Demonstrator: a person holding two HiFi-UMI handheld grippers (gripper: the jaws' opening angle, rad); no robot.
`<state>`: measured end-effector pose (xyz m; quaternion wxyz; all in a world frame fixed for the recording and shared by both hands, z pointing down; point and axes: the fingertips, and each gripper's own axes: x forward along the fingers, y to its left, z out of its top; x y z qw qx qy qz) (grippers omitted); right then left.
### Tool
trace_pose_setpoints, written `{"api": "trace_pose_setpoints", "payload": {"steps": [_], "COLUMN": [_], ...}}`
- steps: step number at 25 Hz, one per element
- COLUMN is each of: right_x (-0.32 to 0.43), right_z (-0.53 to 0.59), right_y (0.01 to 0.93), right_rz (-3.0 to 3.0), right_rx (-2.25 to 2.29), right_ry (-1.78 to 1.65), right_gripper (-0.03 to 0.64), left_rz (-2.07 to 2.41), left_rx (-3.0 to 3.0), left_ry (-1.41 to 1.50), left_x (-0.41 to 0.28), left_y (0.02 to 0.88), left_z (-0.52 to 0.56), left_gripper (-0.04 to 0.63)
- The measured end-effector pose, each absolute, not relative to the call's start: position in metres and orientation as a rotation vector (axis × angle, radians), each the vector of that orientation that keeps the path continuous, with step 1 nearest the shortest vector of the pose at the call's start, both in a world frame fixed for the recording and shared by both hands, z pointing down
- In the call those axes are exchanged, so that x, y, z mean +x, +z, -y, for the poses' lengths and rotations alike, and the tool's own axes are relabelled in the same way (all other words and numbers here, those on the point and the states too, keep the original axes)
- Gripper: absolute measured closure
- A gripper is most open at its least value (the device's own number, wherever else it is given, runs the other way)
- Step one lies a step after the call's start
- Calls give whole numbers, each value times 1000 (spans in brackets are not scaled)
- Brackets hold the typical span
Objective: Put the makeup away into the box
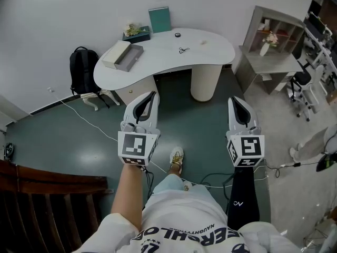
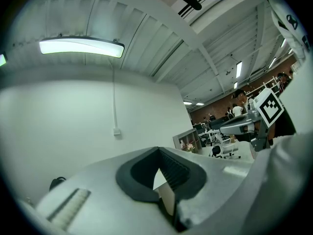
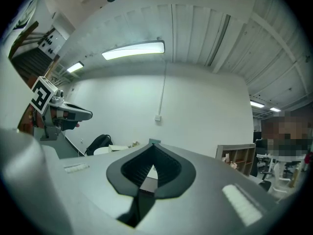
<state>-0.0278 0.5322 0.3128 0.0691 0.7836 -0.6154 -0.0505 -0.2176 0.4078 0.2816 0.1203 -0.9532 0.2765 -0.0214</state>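
Observation:
The white curved desk (image 1: 205, 54) stands well ahead of me, out of reach. On its left end lies an open grey and white box (image 1: 124, 56). Small dark makeup items (image 1: 182, 50) and a little round one (image 1: 178, 35) rest near the desk's middle. My left gripper (image 1: 154, 94) and right gripper (image 1: 233, 99) hover side by side over the green floor, both pointing at the desk, both shut and empty. In the left gripper view the left gripper (image 2: 158, 149) shows its jaws meeting at the tips. The right gripper (image 3: 153, 144) looks the same in its own view.
A black backpack (image 1: 83, 70) leans by the wall, left of the desk. A teal box (image 1: 159, 19) and a flower tray (image 1: 136, 32) sit at the desk's back. A shelf unit (image 1: 274, 41) and an office chair (image 1: 301, 86) stand right. Cables (image 1: 84, 121) cross the floor. Wooden stairs (image 1: 42, 194) are lower left.

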Motion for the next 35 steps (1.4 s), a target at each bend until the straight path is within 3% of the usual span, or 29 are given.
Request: {"api": "trace_pose_setpoints", "payload": {"steps": [14, 19, 35], "right_x": [36, 64, 121], "right_z": [-435, -381, -259], "right_y": [326, 320, 319], "right_rz": [1772, 1757, 1718], "right_rx": [2370, 2370, 2400], "right_ry": [-126, -130, -134], "right_gripper": [586, 586, 586], "left_rz": [-764, -703, -625], "left_rx": [-2831, -2854, -2849], "left_ry": [-52, -25, 30], "left_x": [-147, -109, -36], "left_y": [302, 297, 289], "left_z": [-298, -248, -121], "left_gripper": [584, 414, 403]}}
